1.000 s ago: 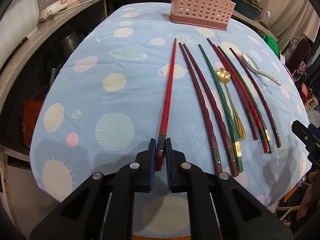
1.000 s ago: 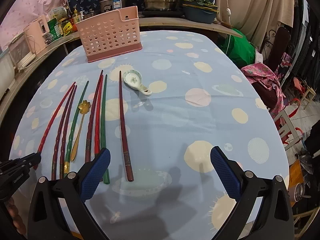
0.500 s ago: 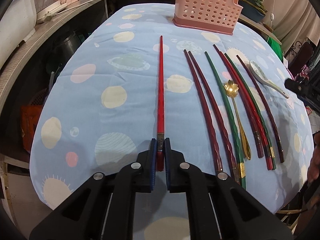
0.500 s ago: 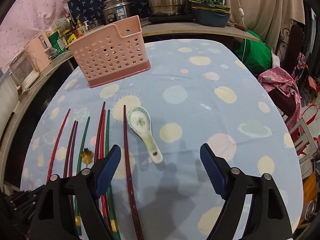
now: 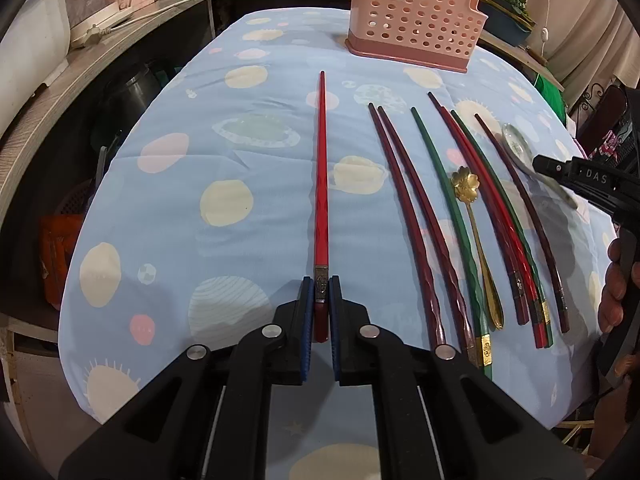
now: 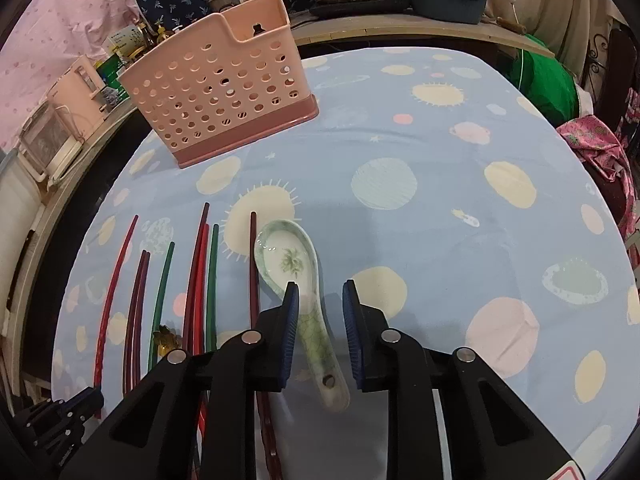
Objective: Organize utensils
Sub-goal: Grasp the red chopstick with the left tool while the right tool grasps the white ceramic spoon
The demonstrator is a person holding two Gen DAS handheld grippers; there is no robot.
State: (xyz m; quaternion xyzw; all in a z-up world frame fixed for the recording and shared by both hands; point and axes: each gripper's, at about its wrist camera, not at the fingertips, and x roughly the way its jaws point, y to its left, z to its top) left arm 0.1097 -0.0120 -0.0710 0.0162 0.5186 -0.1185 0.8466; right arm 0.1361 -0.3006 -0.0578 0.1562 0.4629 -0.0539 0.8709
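- Clamping the thick end of the red chopstick (image 5: 321,184), the left gripper (image 5: 321,312) is keeping its pads pressed on it, the stick pointing toward the pink perforated holder (image 5: 412,34) at the table's far end.
- Lying in a row on the blue planet-print tablecloth (image 5: 240,148) are the other chopsticks (image 5: 412,220) and a gold flower spoon (image 5: 466,188).
- Closing around the ceramic spoon (image 6: 296,268), the right gripper (image 6: 320,298) is straddling its handle; a gap is showing beside the right pad.
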